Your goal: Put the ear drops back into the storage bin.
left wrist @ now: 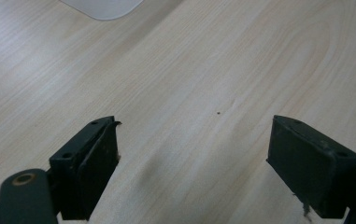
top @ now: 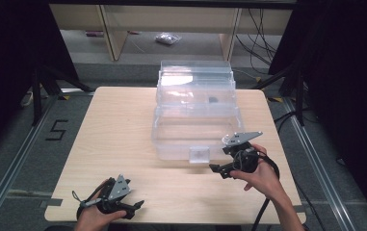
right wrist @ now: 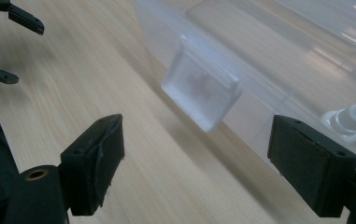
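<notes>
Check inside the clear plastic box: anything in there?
Through the clear plastic box, a small dark item shows in the upper section and a small clear bottle near the front wall. Glare on the lid hides other contents.

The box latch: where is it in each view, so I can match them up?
High view: latch at the front middle of the clear box, left of the right gripper.
Right gripper view: upper centre, ahead of the open fingers.
Left gripper view: not in it.
Shared landmark: the wooden table.
</notes>
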